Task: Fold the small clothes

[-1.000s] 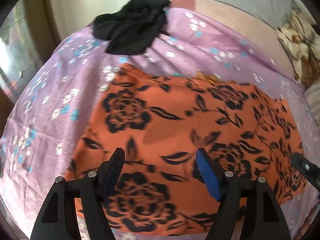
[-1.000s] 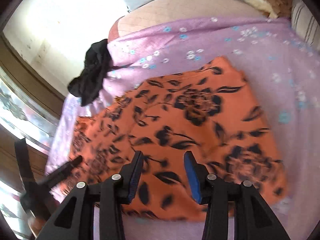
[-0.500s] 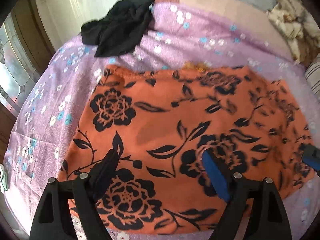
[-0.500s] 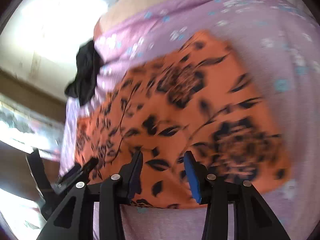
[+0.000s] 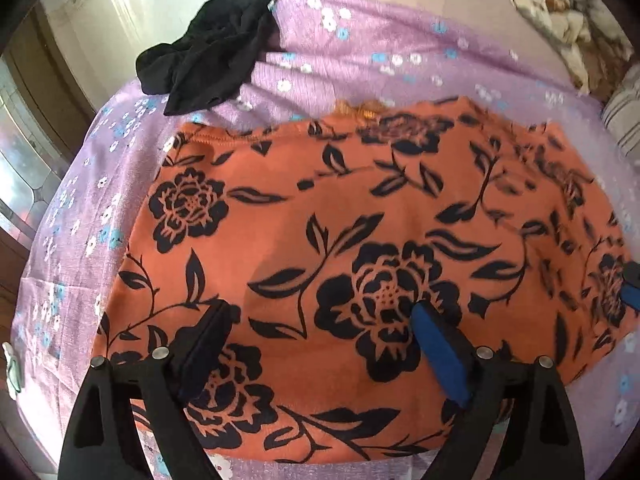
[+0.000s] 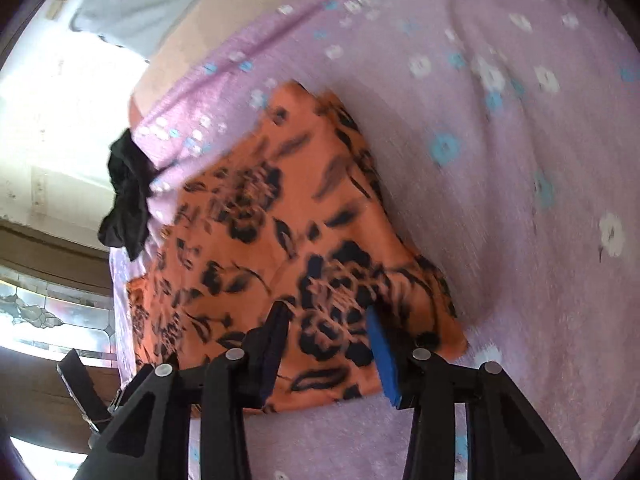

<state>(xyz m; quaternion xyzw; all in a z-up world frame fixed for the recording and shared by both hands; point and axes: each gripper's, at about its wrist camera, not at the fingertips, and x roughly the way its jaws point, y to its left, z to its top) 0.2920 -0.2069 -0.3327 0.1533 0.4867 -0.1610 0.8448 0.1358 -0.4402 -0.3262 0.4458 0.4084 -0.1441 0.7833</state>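
Observation:
An orange garment with black flowers [image 5: 360, 208] lies flat on the purple flowered sheet [image 5: 380, 60]. My left gripper [image 5: 322, 308] hovers over its near-left part, jaws wide and still opening, with nothing between the pads. My right gripper [image 6: 325, 311] stands open over the garment's [image 6: 256, 240] near right corner, and its pads are not pressing the cloth. A fingertip of the right gripper [image 5: 632, 288] shows at the left wrist view's right edge. The left gripper [image 6: 80, 384] appears at the lower left of the right wrist view.
A crumpled black garment [image 5: 212, 64] lies at the sheet's far left edge, also black garment [image 6: 126, 200]. A patterned blanket [image 5: 568, 20] and a striped pillow [image 5: 624, 120] sit at the far right. A stained-glass pane [image 6: 48, 312] is off to the left, beyond the bed.
The left gripper's jaws have spread wider and it has slid along the garment's near side. The right gripper has rolled and moved down toward the garment's near right corner.

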